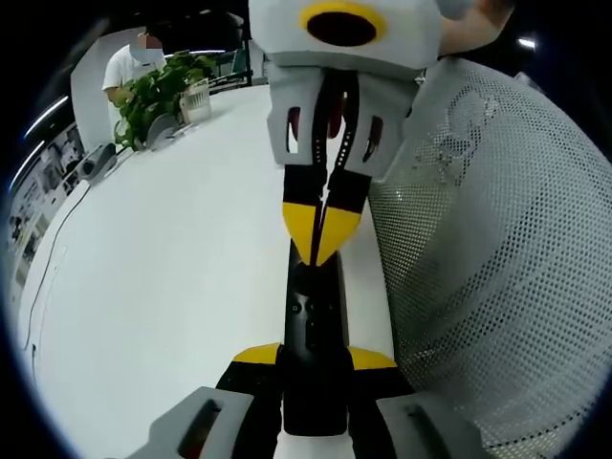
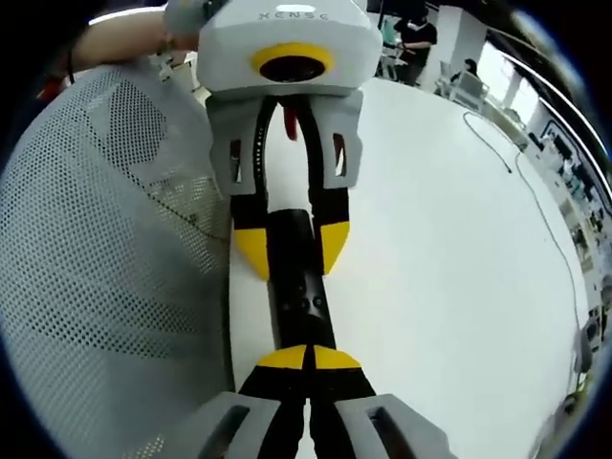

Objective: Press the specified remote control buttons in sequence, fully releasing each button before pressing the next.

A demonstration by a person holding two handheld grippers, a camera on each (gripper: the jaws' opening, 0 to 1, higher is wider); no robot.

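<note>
With the left gripper (image 1: 316,359) clamping the black remote (image 1: 314,316) and the right gripper (image 2: 308,361) pinched closed over its buttons, a skewed tip risks pressing two keys together.

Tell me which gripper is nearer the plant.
Left, as a judgement. The left gripper clamps the remote at its near end in the view showing the plant. The right gripper, shut, presses its far end.
</note>
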